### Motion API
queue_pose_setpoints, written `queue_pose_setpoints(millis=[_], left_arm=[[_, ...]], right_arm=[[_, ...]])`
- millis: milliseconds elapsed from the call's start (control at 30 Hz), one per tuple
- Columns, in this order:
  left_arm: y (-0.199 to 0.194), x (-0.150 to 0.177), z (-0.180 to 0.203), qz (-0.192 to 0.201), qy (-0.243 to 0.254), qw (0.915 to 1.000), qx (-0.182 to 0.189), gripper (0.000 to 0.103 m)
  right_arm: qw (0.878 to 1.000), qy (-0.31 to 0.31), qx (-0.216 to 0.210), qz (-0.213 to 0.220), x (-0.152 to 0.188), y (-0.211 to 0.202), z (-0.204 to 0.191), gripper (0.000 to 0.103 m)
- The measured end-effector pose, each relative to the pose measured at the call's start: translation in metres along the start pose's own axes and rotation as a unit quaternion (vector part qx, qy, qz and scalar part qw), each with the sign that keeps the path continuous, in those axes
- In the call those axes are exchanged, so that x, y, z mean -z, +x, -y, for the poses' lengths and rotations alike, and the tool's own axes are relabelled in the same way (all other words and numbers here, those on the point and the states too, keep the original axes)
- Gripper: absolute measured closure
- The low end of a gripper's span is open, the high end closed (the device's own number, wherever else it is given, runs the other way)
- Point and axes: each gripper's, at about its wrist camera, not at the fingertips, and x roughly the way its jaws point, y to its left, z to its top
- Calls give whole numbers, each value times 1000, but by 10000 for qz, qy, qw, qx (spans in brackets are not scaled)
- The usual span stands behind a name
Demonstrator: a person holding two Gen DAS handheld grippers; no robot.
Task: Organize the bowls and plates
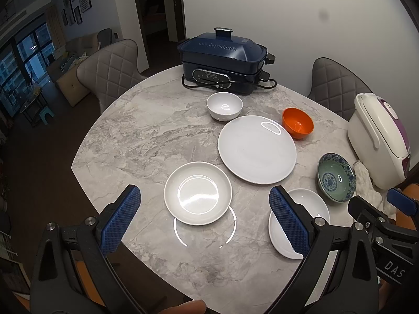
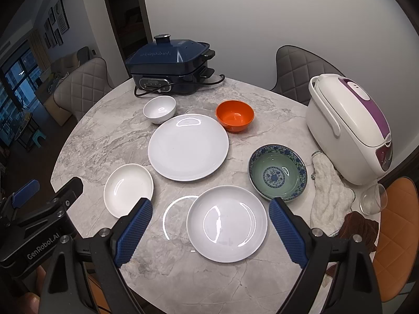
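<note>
While we hold both tools tilted down over the marble table (image 2: 110,136), the left gripper (image 1: 204,225) has its blue pads spread wide with nothing between them, and the right gripper (image 2: 210,231) stands just as wide and empty. Straight ahead of the left gripper, just past its fingertips, sits a small white dish (image 1: 198,193), empty. Ahead of the right gripper, between the lines of its two fingers, lies a second white dish (image 2: 227,223), also empty and untouched. Farther out from both tools the large white plate (image 2: 188,147) lies flat with nothing on it. Beyond it, to the left, we see the white bowl (image 2: 159,109), and to the right the orange bowl (image 2: 235,115), both upright and empty. Just beyond the right gripper's right finger stands the blue-patterned bowl (image 2: 278,172), green inside and holding nothing. Past that, on the right, a white cloth (image 2: 328,193) lies against the rice cooker (image 2: 348,128), its lid shut. At the table's far edge stands the dark blue electric cooker (image 2: 169,68), lid on.
</note>
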Motion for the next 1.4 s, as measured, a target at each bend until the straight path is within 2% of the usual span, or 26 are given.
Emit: queue_pose_setpoints(millis=[1400], left_arm=[[13,3,12,-82,29,9999,137,3]], right_arm=[[10000,18,20,-42,-3,8,2,10]])
